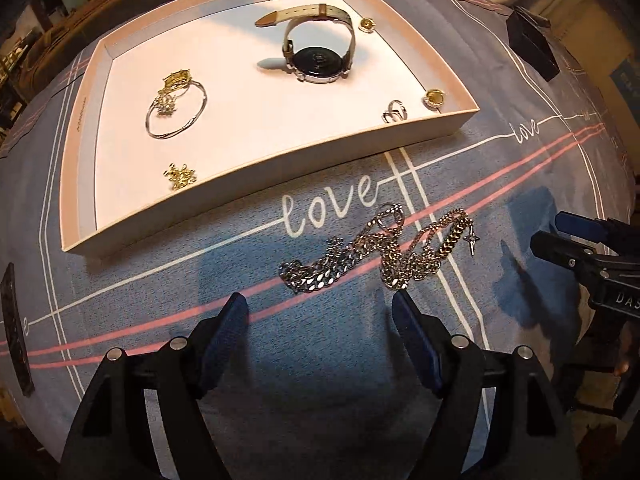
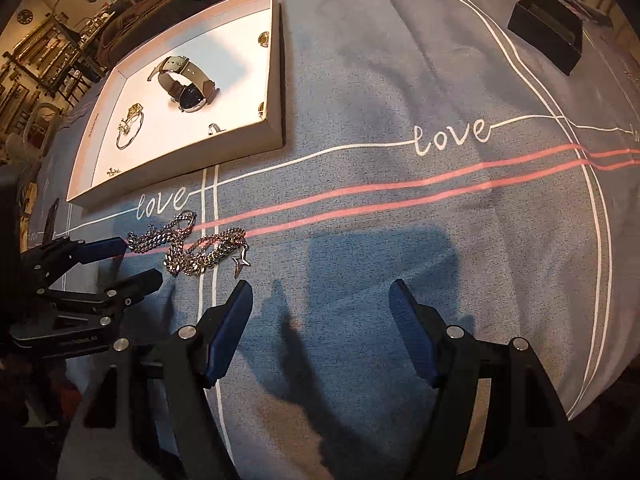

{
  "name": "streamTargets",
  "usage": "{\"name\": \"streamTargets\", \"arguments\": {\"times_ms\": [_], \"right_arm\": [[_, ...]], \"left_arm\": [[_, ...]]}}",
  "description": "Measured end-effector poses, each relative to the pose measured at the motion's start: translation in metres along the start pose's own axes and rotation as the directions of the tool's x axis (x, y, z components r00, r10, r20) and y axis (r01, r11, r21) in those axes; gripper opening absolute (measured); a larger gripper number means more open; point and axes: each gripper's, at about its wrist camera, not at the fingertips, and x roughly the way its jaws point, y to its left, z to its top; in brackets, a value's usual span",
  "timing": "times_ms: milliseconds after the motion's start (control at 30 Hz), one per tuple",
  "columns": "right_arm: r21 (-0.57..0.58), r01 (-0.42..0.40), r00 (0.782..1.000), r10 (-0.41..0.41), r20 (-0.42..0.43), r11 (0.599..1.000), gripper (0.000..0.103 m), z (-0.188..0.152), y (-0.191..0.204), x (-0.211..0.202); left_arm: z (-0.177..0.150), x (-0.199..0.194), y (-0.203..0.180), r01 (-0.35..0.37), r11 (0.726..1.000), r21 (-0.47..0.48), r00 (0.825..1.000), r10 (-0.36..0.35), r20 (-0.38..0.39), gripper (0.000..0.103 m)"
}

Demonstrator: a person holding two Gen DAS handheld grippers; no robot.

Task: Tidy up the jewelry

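Grey "love" bedsheet [image 1: 120, 280] w/ pink tray [image 1: 280, 184] at far left. Chain necklace [image 1: 384, 252] lies just near of tray. Left gripper [image 1: 320, 320] & right gripper [image 2: 320, 304]: jaws wide apart, holding nothing.

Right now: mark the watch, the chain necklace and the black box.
watch [image 1: 320, 65], left wrist view, on the dark case back.
chain necklace [image 1: 400, 248], left wrist view, on the bunched links mid-chain.
black box [image 2: 546, 32], right wrist view, on its front wall.
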Motion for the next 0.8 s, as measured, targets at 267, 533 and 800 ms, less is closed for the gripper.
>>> {"name": "streamTargets", "arguments": {"times_ms": [267,533,800], "right_arm": [[-0.044,-0.031,0.999,0.03,-0.026,0.999,0.071,0.0,0.029,0.014],[-0.141,0.013,1.0,-0.017,-0.027,0.99,0.071,0.017,0.069,0.03],[-0.157,0.053,0.995,-0.067,-0.08,0.986,0.029,0.025,0.098,0.06]], "left_arm": [[0.013,0.008,-0.015,0.002,0.999,0.05,1.0,-0.002,-0.002,0.014],[0.001,-0.022,0.032,0.021,0.994,-0.107,0.999,-0.018,0.03,0.007],[-0.021,-0.047,0.061,-0.027,0.983,-0.183,0.999,0.032,0.025,0.007]]}}
